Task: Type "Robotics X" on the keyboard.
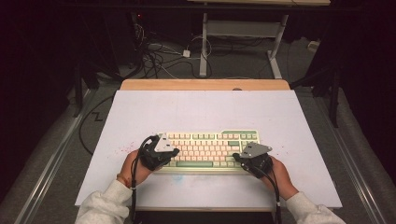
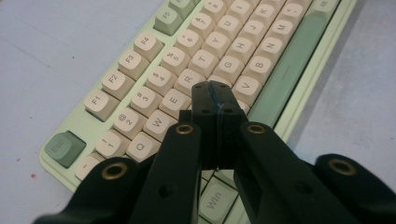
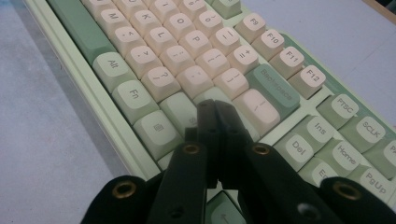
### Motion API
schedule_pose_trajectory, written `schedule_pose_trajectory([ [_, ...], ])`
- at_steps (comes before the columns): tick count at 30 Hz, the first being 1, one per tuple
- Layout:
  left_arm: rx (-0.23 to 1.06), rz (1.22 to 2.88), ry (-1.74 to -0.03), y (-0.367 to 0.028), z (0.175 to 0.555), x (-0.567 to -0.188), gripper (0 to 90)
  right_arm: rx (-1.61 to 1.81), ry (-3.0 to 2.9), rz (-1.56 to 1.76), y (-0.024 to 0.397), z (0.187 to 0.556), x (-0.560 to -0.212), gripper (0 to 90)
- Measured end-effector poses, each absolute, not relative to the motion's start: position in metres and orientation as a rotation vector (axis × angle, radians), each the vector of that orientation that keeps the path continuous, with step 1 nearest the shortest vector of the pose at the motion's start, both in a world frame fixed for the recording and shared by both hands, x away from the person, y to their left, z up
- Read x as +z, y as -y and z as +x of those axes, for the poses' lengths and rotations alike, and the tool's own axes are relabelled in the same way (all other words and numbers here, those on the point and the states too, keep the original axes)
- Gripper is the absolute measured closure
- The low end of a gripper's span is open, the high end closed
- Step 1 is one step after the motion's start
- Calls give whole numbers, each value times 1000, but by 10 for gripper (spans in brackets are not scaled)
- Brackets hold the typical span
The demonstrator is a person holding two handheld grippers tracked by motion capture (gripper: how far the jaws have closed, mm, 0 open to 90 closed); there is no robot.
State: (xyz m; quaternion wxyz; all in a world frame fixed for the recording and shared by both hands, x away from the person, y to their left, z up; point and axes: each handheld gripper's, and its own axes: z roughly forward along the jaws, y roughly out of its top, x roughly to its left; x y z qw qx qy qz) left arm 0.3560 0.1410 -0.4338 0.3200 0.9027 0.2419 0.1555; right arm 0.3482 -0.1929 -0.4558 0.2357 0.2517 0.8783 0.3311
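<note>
Lying across the near middle of a pale blue-white table [image 1: 140, 112], a cream and green keyboard [image 1: 210, 147] is seen in the high view, its long side parallel to the near table edge. The left gripper [image 1: 161, 154] is held over the keyboard's left end by the left hand [image 1: 135, 168], and the right gripper [image 1: 247, 161] is held at the keyboard's right end by the right hand [image 1: 280, 175]. Light sleeves [image 1: 107, 205] are seen at the bottom edge. Beyond the table, cables [image 1: 154, 53] are spread on the floor beside a desk frame [image 1: 243, 37].

In the left gripper view, the jaws of the left gripper [image 2: 215, 95] are pressed together, with nothing gripped between them. Their tips are placed over the letter rows of the keyboard [image 2: 196, 60], near the keys R, F and V; whether a key is touched cannot be told. The green space bar [image 2: 285, 79] is seen just to their right.

In the right gripper view, the jaws of the right gripper [image 3: 215, 112] are likewise closed on nothing. Their tips are set above the right part of the keyboard [image 3: 187, 60], between a pale green key and a long cream key, below the green backspace key [image 3: 275, 88].
</note>
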Motion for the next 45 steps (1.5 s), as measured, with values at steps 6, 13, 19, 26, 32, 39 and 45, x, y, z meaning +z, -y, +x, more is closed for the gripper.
schedule_pose_trajectory([
  [6, 390, 2402, -651, -137, 363, -442, 878, 911, -2407, 691, 193, 348, -456, 900],
  [13, 383, 2418, -646, -134, 363, -446, 878, 908, -2408, 679, 193, 348, -456, 900],
  [19, 389, 2409, -646, -134, 361, -446, 878, 909, -2409, 678, 194, 348, -456, 900],
  [26, 379, 2418, -628, -132, 358, -445, 878, 904, -2410, 676, 193, 347, -456, 900],
  [32, 383, 2423, -628, -133, 356, -446, 878, 907, -2409, 676, 194, 347, -456, 900],
  [39, 398, 2433, -622, -132, 355, -447, 879, 903, -2411, 675, 193, 347, -456, 900],
  [45, 441, 2367, -635, -137, 353, -437, 878, 901, -2410, 676, 193, 347, -455, 900],
])
